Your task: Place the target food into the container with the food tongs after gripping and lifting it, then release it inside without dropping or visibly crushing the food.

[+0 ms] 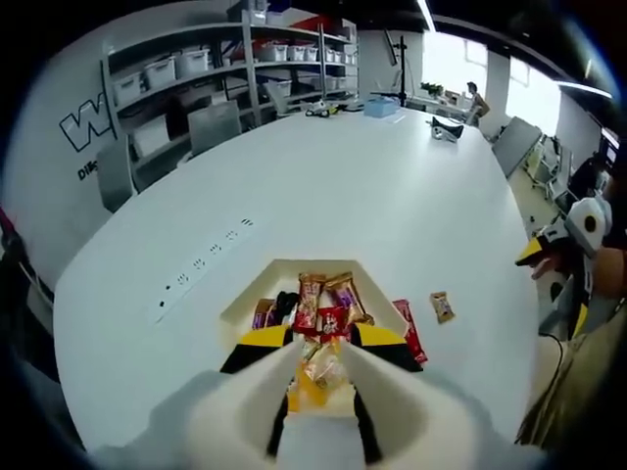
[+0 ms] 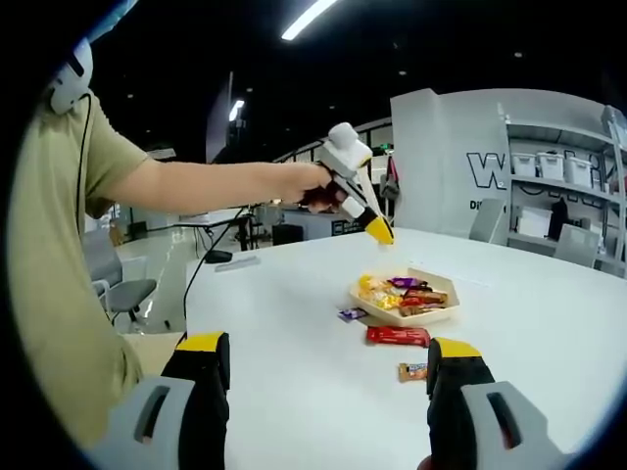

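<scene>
The person wears a short-sleeved olive-green T-shirt (image 2: 54, 245), filling the left side of the right gripper view, with a thin dark cable (image 2: 86, 122) running down over the shoulder. The left gripper (image 2: 377, 233), near the centre of that view, has a white moulded body with yellow tips edged in black. The right gripper (image 2: 328, 367), along the bottom edge, shows two black jaws capped in yellow on grey housings with slotted openings.

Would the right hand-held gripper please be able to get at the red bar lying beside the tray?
Probably yes: the red bar lies on open table ahead of the open right hand-held gripper, nothing between.
</scene>
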Tool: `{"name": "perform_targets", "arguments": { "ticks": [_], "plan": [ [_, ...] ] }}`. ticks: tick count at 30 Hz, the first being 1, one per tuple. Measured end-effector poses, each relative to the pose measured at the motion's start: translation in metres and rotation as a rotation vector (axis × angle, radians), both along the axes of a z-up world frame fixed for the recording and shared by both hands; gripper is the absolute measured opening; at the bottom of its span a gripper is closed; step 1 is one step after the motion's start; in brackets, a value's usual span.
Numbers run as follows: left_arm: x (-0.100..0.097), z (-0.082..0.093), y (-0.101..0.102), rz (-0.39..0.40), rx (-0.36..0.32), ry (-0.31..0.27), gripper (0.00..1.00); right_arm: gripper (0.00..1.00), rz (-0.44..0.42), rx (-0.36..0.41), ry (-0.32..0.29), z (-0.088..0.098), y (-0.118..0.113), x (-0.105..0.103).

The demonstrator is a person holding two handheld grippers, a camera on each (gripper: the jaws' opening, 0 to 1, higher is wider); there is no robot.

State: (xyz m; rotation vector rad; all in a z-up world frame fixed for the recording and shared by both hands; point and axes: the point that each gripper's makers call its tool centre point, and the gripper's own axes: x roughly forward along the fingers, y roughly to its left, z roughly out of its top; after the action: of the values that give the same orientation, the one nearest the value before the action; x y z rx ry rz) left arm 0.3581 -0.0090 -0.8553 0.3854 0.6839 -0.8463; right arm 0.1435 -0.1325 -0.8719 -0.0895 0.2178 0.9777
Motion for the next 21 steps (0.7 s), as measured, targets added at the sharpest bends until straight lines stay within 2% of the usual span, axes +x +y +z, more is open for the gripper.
{"name": "perform_targets", "arguments": {
  "ticks": [10,21],
  "plan": [
    [-0.018,-0.002,-0.006,-0.020,-0.010,0.004,0.22,0.82,0.004,0.000,0.002,-0.001,0.002,-0.001],
    [-0.028,-0.001,-0.008,-0.034,-0.007,0.000,0.22,0.82,0.003,-0.001,0.003,-0.002,0.001,-0.001]
  ]
}}
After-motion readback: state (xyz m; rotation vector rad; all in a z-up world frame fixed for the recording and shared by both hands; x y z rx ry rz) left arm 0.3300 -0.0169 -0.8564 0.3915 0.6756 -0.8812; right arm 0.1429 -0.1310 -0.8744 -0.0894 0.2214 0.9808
